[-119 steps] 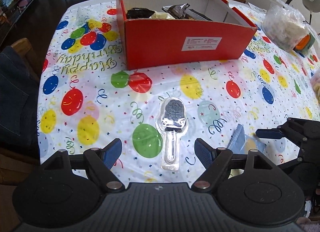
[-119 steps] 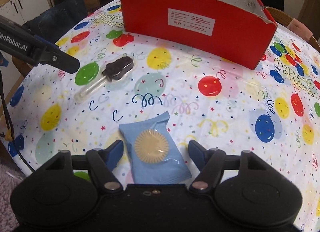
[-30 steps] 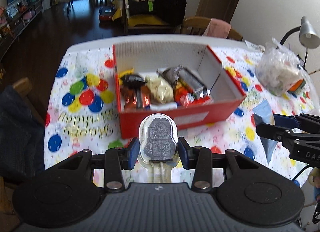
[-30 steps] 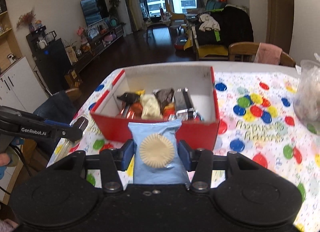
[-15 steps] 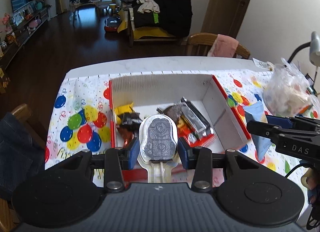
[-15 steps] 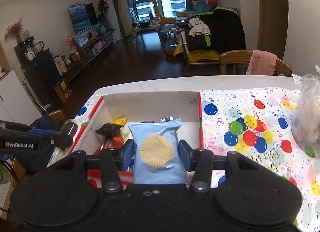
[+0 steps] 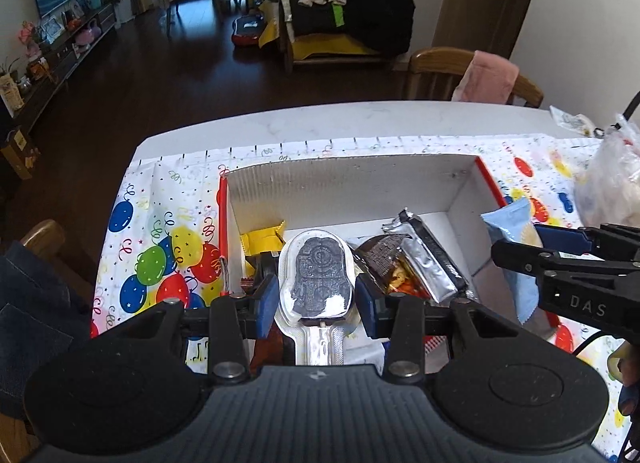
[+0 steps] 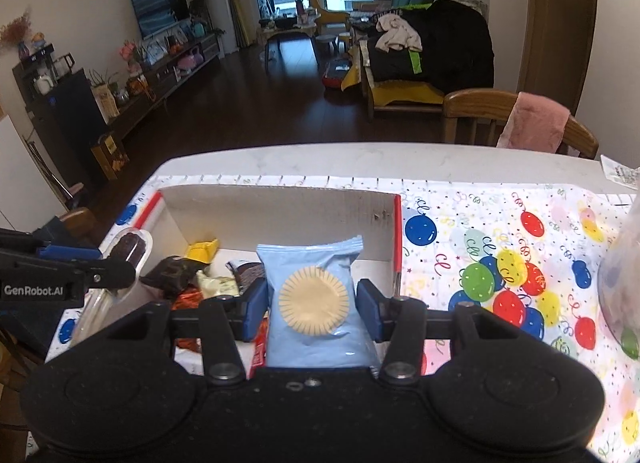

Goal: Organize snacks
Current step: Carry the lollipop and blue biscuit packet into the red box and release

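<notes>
Left tool (image 7: 316, 295): closed on the lollipop (image 7: 318, 283), its blue pads pressing both sides of the clear wrapper; the stick end runs back toward the tool body.
Lollipop: dark chocolate figure in a clear pack, held above the near left part of the box (image 7: 344, 183).
Right tool (image 8: 310, 303): closed on the blue packet (image 8: 312, 299), pads gripping its two side edges.
Blue packet: light blue, with a round ridged biscuit showing on its front; held upright over the near right part of the box, also visible at the right of the left wrist view (image 7: 516, 231).
Box: red outside, white inside, open at the top, standing on the surface (image 8: 500, 259) toward its far edge.
Inside the box: a silver wrapped bar (image 7: 430, 259), a yellow wrapper (image 7: 262, 239) at the left wall, other dark and orange wrappers.
Surface: covered with a white cloth printed with coloured balloons.
Far side: a wooden chair (image 8: 476, 111) with a pink cloth (image 8: 536, 123) over its back.
</notes>
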Motion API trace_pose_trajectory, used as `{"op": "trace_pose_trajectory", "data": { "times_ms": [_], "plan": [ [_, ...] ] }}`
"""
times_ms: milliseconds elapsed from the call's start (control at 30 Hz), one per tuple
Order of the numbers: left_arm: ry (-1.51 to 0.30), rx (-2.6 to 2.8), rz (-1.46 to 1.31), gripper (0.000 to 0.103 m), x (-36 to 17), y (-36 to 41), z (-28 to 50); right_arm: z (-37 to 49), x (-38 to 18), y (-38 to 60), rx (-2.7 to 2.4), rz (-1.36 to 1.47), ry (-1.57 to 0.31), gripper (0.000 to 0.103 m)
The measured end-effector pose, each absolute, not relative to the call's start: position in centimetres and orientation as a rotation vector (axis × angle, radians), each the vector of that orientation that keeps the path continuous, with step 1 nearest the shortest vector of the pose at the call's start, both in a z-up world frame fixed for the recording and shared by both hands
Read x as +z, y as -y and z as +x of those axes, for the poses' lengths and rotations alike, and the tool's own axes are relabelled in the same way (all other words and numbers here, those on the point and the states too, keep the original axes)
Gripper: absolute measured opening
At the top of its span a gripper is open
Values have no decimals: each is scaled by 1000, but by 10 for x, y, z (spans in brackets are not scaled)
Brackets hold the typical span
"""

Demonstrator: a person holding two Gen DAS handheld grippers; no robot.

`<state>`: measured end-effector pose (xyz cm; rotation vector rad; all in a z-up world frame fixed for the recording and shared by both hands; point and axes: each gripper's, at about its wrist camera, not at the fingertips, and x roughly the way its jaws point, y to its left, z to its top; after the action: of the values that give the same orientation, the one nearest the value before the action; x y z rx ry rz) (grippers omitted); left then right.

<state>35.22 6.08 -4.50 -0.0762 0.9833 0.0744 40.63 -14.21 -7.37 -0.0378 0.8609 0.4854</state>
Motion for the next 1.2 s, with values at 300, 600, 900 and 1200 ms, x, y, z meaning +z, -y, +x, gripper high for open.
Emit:
{"op": "trace_pose_trajectory", "data": {
  "times_ms": [300,600,900,1200],
  "plan": [
    [-1053,110,-74,40,-71,-62,388,432,-102,117,520,-98,-933,47],
    [-1118,87,-59,40,-93,-60,398,437,-121,105,553,-139,-981,46],
    [-1131,81,-80,40,-100,-62,389,428,-120,107,565,-130,-982,51],
    [-1095,56,-80,42,-87,-61,368,410,-103,121,543,-90,-961,62]
  ]
}}
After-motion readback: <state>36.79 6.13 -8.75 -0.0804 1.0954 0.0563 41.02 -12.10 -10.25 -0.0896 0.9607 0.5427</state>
